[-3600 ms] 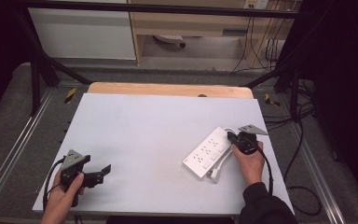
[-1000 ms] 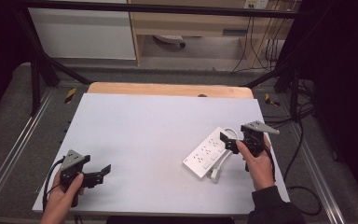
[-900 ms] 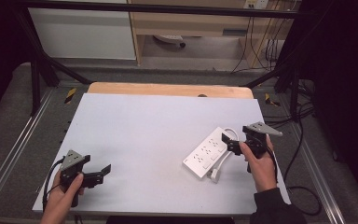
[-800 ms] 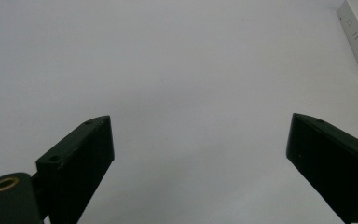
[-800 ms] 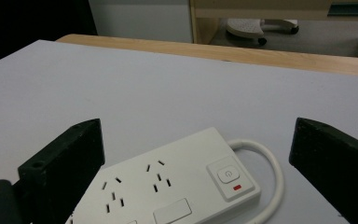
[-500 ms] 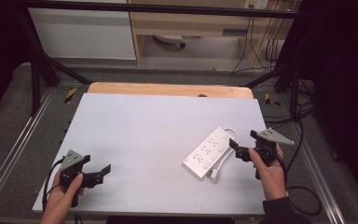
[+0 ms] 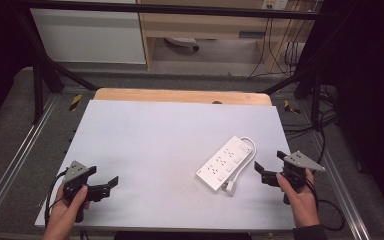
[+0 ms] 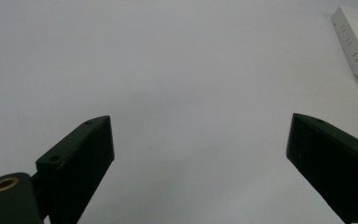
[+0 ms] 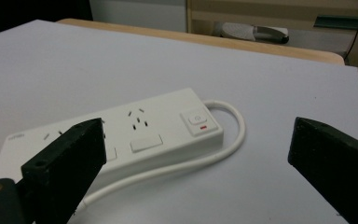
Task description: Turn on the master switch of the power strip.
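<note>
At the near left corner of the table (image 7: 145, 130), the left gripper (image 7: 111, 183) sits low in the person's left hand (image 7: 67, 207), its jaws spread wide with nothing between them. In the left gripper view the two black jaws frame bare white surface, and the power strip (image 8: 356, 39) shows far off at the upper right edge, so it lies well apart from this gripper, forward and across the table.

At the near right edge, the right gripper (image 7: 267, 170) is held in the right hand (image 7: 300, 197), jaws also parted wide and empty. The power strip (image 7: 226, 161) lies just beside it, towards the middle of the table, and this is clearly the nearer hand. In the right gripper view the strip (image 9: 135, 126) sits just ahead of the jaws, off to their left side, not between them.

The strip lies flat, sockets up. Its long axis runs on a diagonal, from a near end towards the table's middle to a far end towards the right, where the switch (image 9: 196, 120) is. Its white cord (image 7: 245, 162) loops out from that far end and runs back along the side facing the right gripper, ending in the plug (image 7: 230, 186) near the strip's near end. As I judge it, any grasp of the strip falls to the right gripper, which would reach across the cord and close across the narrow width
</note>
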A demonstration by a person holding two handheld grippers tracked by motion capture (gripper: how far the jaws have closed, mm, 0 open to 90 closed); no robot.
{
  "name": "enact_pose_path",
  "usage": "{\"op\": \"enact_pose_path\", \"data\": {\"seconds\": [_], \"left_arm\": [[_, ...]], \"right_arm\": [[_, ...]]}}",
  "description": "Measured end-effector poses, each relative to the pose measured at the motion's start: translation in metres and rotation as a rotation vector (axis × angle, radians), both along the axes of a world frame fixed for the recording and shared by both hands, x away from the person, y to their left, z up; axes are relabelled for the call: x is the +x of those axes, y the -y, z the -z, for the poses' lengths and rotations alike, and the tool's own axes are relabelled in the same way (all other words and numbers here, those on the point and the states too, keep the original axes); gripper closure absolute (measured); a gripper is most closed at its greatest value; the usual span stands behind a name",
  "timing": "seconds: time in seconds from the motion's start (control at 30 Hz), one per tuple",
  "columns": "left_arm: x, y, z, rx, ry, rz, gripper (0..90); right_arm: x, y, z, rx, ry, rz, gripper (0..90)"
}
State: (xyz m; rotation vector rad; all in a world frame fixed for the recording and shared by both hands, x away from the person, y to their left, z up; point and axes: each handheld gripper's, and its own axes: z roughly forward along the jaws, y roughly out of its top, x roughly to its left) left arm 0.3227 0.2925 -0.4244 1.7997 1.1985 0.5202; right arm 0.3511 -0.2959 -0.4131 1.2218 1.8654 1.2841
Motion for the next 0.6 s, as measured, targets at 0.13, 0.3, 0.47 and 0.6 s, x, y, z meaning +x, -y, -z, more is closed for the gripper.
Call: {"op": "enact_pose_path", "data": {"seconds": [0.13, 0.3, 0.47, 0.6], "left_arm": [[0.0, 0.0, 0.0, 0.0, 0.003, 0.001, 7.4], [0.0, 0.0, 0.0, 0.001, 0.004, 0.001, 7.4], [0.0, 0.0, 0.0, 0.002, 0.005, 0.001, 7.4], [0.0, 0.001, 0.0, 0.004, 0.002, 0.003, 7.4]], "right_arm": [[-0.004, 0.004, 0.01, -0.021, -0.03, -0.004, 4.4], [-0.007, 0.01, 0.022, -0.03, -0.069, -0.007, 4.1], [-0.004, 0.01, 0.032, -0.042, -0.121, -0.007, 4.0], [0.0, 0.008, 0.04, -0.063, -0.172, -0.002, 4.0]]}}
